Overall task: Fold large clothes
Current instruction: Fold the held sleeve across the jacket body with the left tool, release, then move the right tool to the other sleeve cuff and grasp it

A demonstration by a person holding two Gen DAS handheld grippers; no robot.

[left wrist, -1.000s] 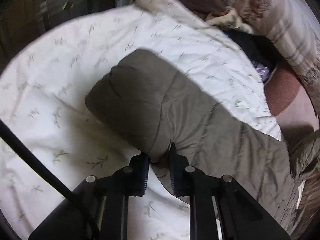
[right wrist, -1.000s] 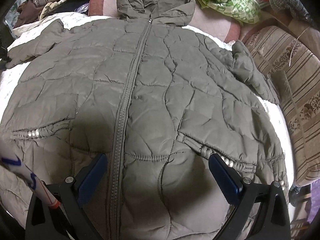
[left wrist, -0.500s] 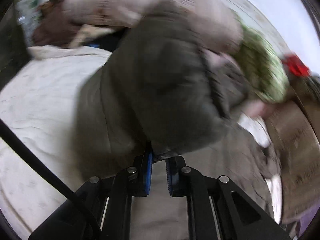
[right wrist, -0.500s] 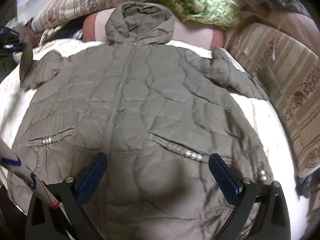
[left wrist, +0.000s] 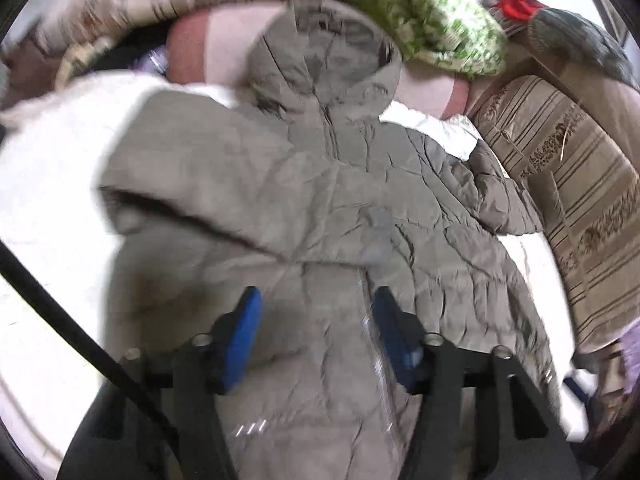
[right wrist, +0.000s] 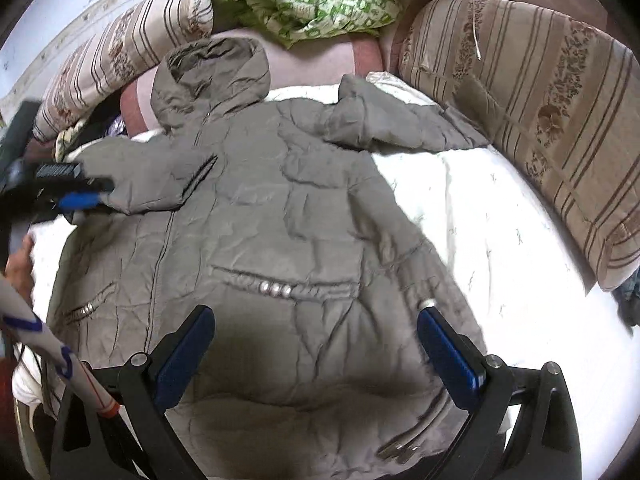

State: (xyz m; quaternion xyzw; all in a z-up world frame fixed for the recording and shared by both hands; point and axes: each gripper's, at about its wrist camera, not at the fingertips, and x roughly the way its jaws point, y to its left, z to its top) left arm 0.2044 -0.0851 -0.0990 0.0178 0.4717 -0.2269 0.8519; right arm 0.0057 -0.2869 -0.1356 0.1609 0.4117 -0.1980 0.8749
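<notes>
Letting go now: the left gripper (left wrist: 316,332) has just been opening its jaws, and nothing sits between the blue pads (left wrist: 240,340), only the quilted front of the jacket (right wrist: 280,240) lying below them. The olive hooded jacket lies zip-up, spread over the white bedding (right wrist: 500,240), hood (right wrist: 212,76) pointing to the far pillows. Its left sleeve (right wrist: 148,184) is now laid in across the chest, cuff ending near the zip, which looks like the first fold, narrowing the coat before it gets doubled over. In the right wrist view the left gripper sits at that cuff, jaws apart around the cuff's end, though the blur hides whether they touch it.

Over at the near hem, the right gripper (right wrist: 316,356) hangs wide open above the pocket snaps (right wrist: 276,289), gripping nothing. The right sleeve (right wrist: 400,128) is still flung out toward the striped cushion (right wrist: 540,120) on the far right, so my guess is it gets tucked in next to match.
</notes>
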